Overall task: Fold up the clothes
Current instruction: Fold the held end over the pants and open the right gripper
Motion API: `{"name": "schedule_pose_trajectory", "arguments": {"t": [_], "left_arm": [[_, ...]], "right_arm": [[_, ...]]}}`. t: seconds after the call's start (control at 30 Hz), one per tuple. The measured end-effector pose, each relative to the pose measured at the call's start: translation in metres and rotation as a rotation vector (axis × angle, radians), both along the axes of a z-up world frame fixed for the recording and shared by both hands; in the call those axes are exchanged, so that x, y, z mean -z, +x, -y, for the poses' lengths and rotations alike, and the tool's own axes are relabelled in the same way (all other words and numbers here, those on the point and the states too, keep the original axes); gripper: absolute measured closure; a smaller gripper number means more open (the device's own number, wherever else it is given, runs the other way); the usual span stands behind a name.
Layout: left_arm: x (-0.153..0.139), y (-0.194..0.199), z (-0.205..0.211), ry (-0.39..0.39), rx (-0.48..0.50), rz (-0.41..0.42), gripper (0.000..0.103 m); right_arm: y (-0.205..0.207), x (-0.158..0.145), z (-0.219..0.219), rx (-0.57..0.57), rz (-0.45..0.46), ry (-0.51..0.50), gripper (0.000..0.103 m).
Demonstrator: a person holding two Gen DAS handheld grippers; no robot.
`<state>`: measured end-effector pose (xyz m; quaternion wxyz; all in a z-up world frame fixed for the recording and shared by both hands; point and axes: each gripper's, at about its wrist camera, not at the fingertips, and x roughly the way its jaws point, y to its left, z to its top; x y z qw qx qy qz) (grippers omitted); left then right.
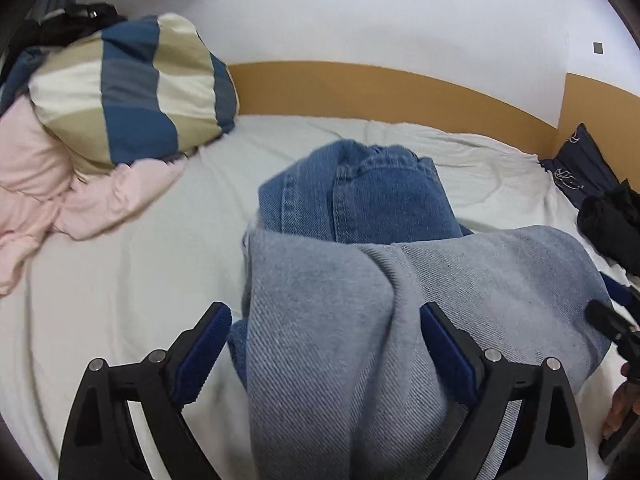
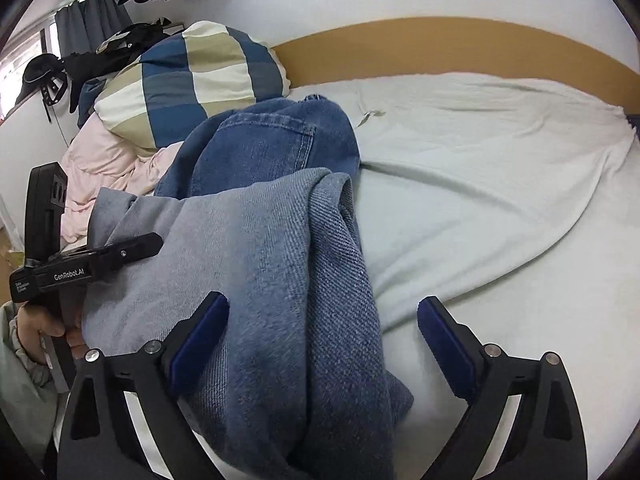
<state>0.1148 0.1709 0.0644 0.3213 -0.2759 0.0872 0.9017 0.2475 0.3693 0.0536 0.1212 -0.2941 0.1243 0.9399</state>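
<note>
**Folding the jeans on the bed, both grippers wide apart**

Lying on the white bed sheet (image 2: 480,184), the blue jeans (image 1: 360,208) are partly doubled over: the pale inner side of the denim is turned up on the near part, and the darker waist part with a back pocket lies further away, toward the wooden headboard (image 1: 380,88).

The left hand-held gripper (image 1: 326,340) has its jaws spread wide, with the pale denim between them but not pinched. The right hand-held gripper (image 2: 323,330) also has its jaws spread; the denim edge runs close to its left pad, and its right pad is over bare sheet. Neither one grips anything.

What could go wrong, in my judgement: the fold looks thick and bunched, so a jaw may catch only the top layer and pull the fold open. The edges are not lined up, so pressing now could fix a crooked fold.

No container is visible. A checked pillow (image 1: 132,88) rests on a pink blanket (image 1: 36,184) on the left, well apart from the jeans in the left wrist view.
</note>
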Motion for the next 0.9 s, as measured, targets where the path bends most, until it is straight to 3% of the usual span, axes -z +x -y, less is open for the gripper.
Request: {"name": "schedule_pose_trajectory", "arguments": {"t": [0.1,0.2,0.23,0.37,0.57,0.83,0.9], "left_arm": [[-0.019,0.026,0.011,0.015,-0.02,-0.089,0.002],[-0.017,0.046,0.008,-0.007,0.005,-0.085,0.0],[-0.009,0.049,0.004,-0.029,0.01,-0.074,0.0],[0.027,0.05,-0.007,-0.101,-0.073,-0.046,0.0],[0.043,0.028,-0.002,-0.028,-0.074,0.129,0.0],[0.063,0.002,0.01,0.093,-0.016,0.34,0.0],[0.062,0.002,0.018,0.128,0.001,0.358,0.0]], "right_arm": [[0.03,-0.02,0.015,0.047,-0.156,0.097,0.005],[0.051,-0.04,0.028,-0.019,-0.285,0.083,0.0],[0.05,-0.042,0.034,-0.047,-0.285,0.075,0.0],[0.013,-0.019,0.058,-0.09,-0.078,0.14,0.0],[-0.003,0.008,0.056,-0.042,0.095,0.129,0.0],[-0.007,0.014,0.054,-0.042,0.131,0.128,0.0],[-0.007,0.015,0.054,-0.044,0.134,0.127,0.0]]}}
